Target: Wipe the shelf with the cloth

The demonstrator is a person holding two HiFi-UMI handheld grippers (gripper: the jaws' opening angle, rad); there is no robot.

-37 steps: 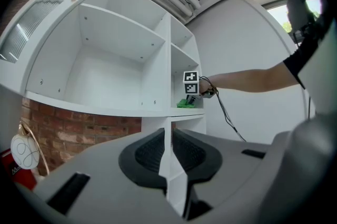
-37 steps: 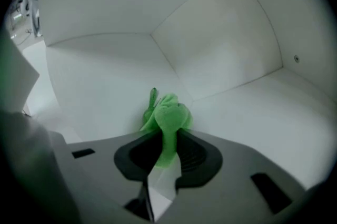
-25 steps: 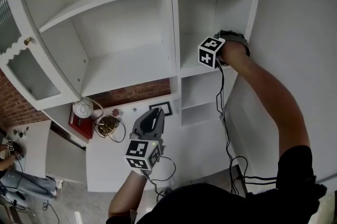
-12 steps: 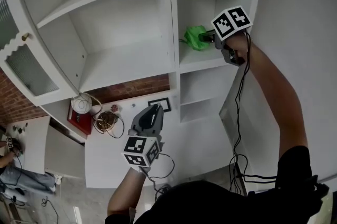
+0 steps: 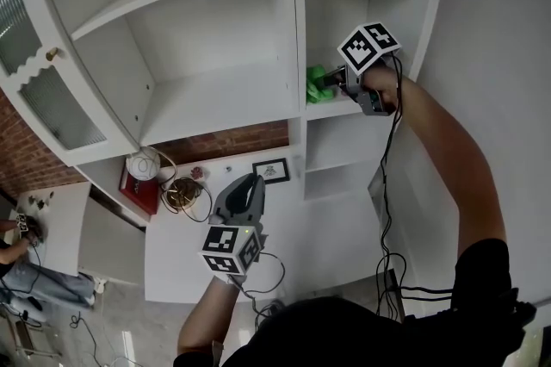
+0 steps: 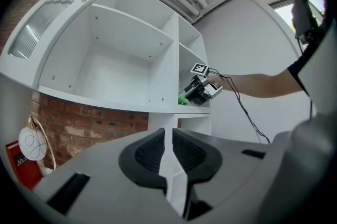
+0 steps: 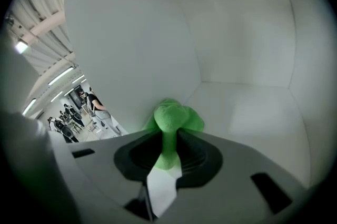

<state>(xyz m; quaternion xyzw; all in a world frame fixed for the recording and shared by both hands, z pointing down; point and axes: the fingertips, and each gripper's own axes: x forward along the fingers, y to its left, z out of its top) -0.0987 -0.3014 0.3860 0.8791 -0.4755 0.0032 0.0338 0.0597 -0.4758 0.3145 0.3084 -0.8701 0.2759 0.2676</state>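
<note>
My right gripper (image 5: 334,83) is shut on a bright green cloth (image 5: 317,84) at the front left corner of the narrow right-hand shelf (image 5: 349,109) of a white cabinet. In the right gripper view the cloth (image 7: 171,118) bunches out past the fingertips of that gripper (image 7: 168,139), against the compartment's left wall, with the shelf board (image 7: 247,112) stretching right. My left gripper (image 5: 244,195) hangs low in front of the cabinet, shut and holding nothing. The left gripper view shows its own jaws (image 6: 169,145) together and, far off, the cloth (image 6: 182,98) and the right gripper (image 6: 200,89).
A wide white compartment (image 5: 215,98) lies left of the divider (image 5: 297,38). A glass door (image 5: 34,90) stands open at far left. Below, a counter carries a red box (image 5: 138,189), tangled cables (image 5: 181,197) and a small picture frame (image 5: 271,171). A cable (image 5: 383,210) trails from the right gripper.
My right gripper came out from deep in the narrow compartment, swept the cloth left, then drew it to the shelf's front edge. The left gripper stayed put.
</note>
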